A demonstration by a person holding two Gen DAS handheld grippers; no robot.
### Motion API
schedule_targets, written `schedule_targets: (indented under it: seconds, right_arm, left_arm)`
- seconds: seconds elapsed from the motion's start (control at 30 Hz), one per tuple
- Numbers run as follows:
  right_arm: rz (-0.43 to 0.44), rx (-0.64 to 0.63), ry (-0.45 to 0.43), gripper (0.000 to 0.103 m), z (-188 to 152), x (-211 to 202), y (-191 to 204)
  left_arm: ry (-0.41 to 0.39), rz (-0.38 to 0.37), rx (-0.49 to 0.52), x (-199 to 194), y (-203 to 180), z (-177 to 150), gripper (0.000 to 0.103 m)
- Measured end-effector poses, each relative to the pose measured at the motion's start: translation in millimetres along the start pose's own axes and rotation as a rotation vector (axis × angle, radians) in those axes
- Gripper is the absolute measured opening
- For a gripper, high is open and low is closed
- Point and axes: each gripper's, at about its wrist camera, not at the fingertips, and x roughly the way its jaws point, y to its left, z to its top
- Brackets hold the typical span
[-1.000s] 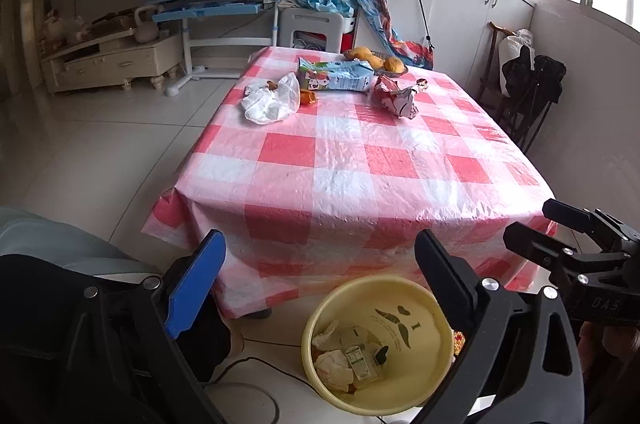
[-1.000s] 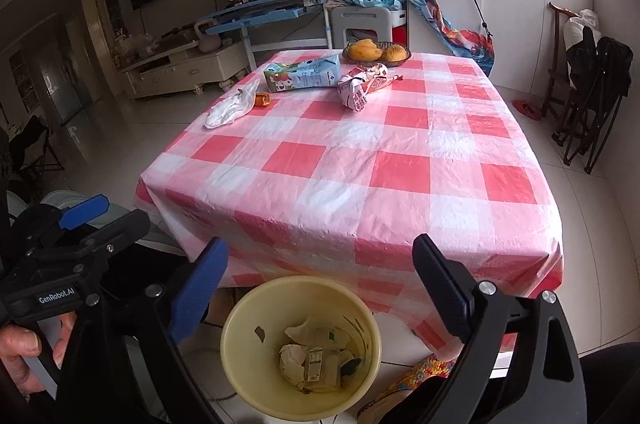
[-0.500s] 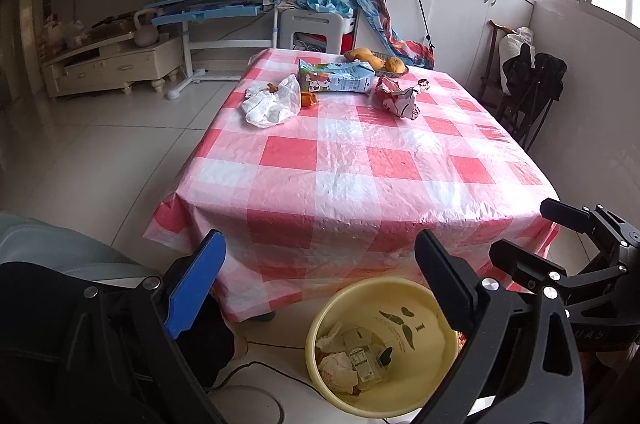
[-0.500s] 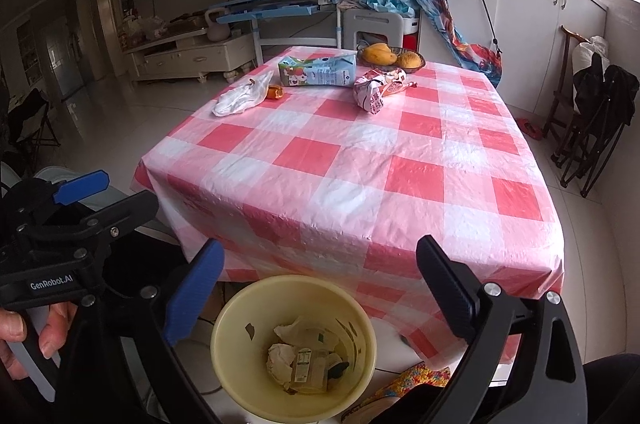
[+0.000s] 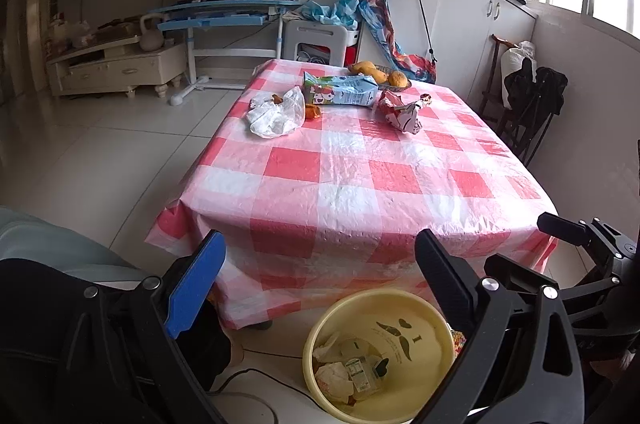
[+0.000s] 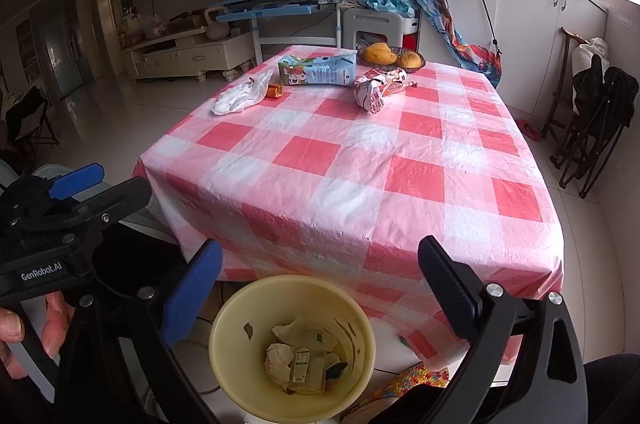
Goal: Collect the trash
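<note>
A yellow trash bin (image 5: 380, 352) holding crumpled paper and a small carton stands on the floor at the table's near edge; it also shows in the right wrist view (image 6: 292, 344). At the table's far end lie a white plastic bag (image 5: 276, 112), a small orange scrap (image 5: 313, 111), a green-blue milk carton (image 5: 340, 92) and a crumpled red-white wrapper (image 5: 400, 112). My left gripper (image 5: 320, 260) is open and empty above the bin. My right gripper (image 6: 320, 264) is open and empty above the bin too.
A basket of mangoes (image 6: 390, 58) sits at the table's far edge. The table wears a red-white checked cloth (image 6: 360, 164). A folded black chair (image 6: 592, 128) stands on the right, a blue desk (image 5: 224, 12) and a white stool (image 5: 320, 40) behind the table.
Both grippers have risen and drawn back slightly; the bin sits lower in both views. Both stay open and empty.
</note>
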Motion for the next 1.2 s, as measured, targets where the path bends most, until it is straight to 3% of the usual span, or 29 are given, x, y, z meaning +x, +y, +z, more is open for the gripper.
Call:
schedule_targets:
  seconds: [1.2]
  right_arm:
    - [-0.001, -0.005, 0.006, 0.094, -1.7, 1.8, 1.5]
  left_arm:
    - [-0.018, 0.036, -0.004, 0.1, 4.1, 0.7, 0.092]
